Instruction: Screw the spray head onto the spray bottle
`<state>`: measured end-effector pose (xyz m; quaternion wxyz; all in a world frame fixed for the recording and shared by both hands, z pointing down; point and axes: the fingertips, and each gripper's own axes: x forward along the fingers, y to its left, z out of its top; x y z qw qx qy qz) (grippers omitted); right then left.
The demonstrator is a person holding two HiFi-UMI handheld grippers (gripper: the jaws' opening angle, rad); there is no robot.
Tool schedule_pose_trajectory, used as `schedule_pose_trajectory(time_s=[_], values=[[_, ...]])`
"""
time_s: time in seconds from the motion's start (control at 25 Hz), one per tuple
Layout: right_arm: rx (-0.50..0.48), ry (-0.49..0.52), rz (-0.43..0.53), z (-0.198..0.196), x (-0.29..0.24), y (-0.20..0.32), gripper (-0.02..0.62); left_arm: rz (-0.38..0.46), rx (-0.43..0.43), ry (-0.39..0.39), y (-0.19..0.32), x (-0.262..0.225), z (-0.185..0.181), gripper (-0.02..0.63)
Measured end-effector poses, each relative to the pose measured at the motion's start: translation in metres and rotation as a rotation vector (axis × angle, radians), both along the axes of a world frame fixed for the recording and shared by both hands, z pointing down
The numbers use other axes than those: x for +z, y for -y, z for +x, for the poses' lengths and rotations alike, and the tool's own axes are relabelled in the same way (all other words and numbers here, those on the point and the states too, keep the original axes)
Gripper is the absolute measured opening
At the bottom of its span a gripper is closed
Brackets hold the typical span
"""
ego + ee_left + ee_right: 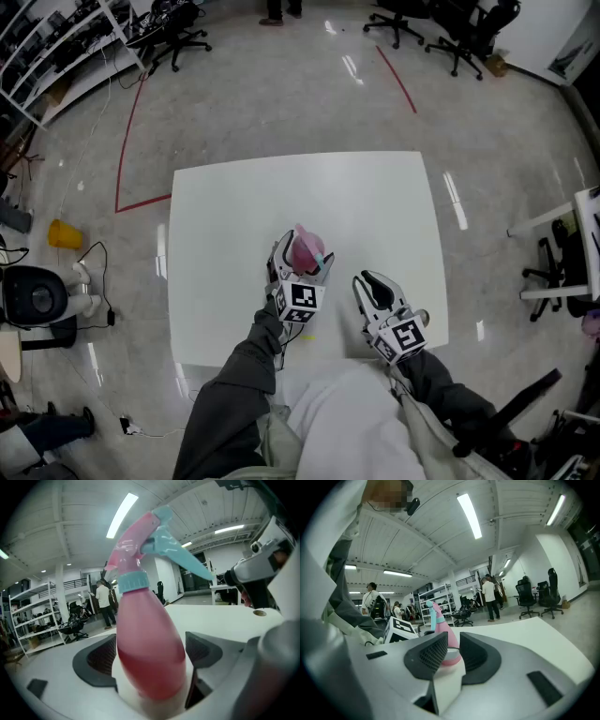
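1. In the head view, the spray bottle (306,246) is standing on the table (281,192), between its centre and near edge, with the left gripper (302,258) flanking it.
2. The left gripper view is adding detail: the spray head (159,534) is sitting on the bottle's neck, and the jaws are spreading wide beside it, released.
3. The right gripper (372,281) is lying nearer the near edge. Only its own view is showing its jaws nearly together, clamping nothing.
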<state>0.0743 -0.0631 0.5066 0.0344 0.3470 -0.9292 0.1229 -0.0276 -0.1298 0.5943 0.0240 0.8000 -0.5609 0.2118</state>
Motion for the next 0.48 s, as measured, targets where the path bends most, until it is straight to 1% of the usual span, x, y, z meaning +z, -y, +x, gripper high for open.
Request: schedule_pose_trajectory(time_s=[0.08, 0.2, 0.28, 0.32, 0.36, 0.4, 0.48], values=[[-0.002, 0.004, -0.009, -0.001, 0.003, 0.004, 0.064, -0.016, 0.019, -0.005, 0.012, 0.007, 0.002, 0.451], [-0.019, 0.006, -0.016, -0.005, 0.003, 0.004, 0.064, -0.015, 0.034, 0.012, 0.026, 0.009, 0.005, 0.451], [-0.054, 0.025, -0.028, -0.01, -0.002, 0.001, 0.064, -0.022, 0.075, 0.01, 0.027, 0.009, 0.01, 0.451], [-0.08, 0.045, -0.041, -0.012, -0.008, 0.001, 0.064, -0.035, 0.127, -0.01, 0.022, 0.008, 0.017, 0.449], [-0.112, 0.072, -0.057, -0.014, -0.016, 0.001, 0.064, -0.051, 0.206, -0.045, 0.013, 0.004, 0.027, 0.449], [-0.147, 0.104, -0.074, -0.015, -0.026, 0.003, 0.066, -0.065, 0.305, -0.091, 0.0, -0.005, 0.039, 0.449], [-0.224, 0.172, -0.1, -0.014, -0.055, 0.009, 0.082, -0.083, 0.528, -0.18, -0.038, -0.037, 0.063, 0.449]])
